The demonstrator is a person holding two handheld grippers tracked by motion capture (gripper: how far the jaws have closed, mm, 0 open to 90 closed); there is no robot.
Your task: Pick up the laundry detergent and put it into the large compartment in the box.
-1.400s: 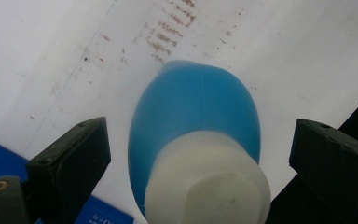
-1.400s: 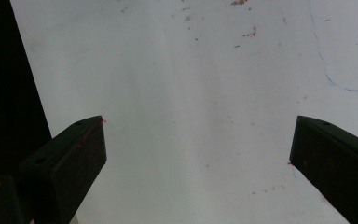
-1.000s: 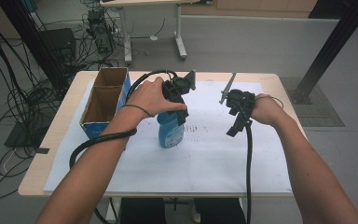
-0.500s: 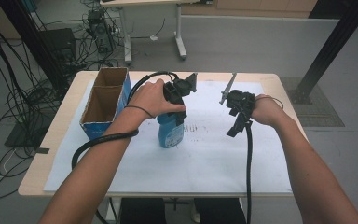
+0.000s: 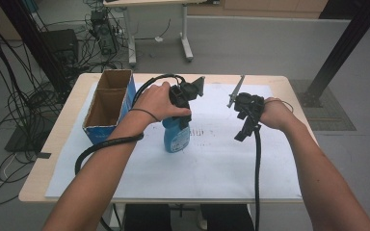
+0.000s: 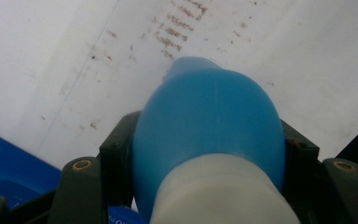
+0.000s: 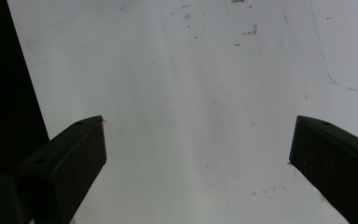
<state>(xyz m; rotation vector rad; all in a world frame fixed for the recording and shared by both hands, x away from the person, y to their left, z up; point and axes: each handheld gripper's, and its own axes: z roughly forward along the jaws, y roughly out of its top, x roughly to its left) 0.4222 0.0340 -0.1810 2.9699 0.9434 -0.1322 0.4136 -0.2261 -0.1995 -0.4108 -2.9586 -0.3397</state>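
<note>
Left gripper (image 5: 180, 113): held from above at the table's middle; its jaws have just been closing and now clamp the upper part of the blue bottle (image 5: 176, 136), one black jaw on each side of the blue shoulder below the white neck, as the left gripper view shows.
Blue bottle: upright on the white sheet (image 5: 212, 163), just right of the cardboard box (image 5: 107, 108), its label facing the near edge.
Right gripper (image 5: 246, 118): held above the sheet on the right side, well apart from the bottle; jaws spread wide with bare, stained paper between them.
Cardboard box: open-topped, blue-sided, at the left of the sheet.
Table (image 5: 53, 144): light wood, largely covered by the sheet.
</note>
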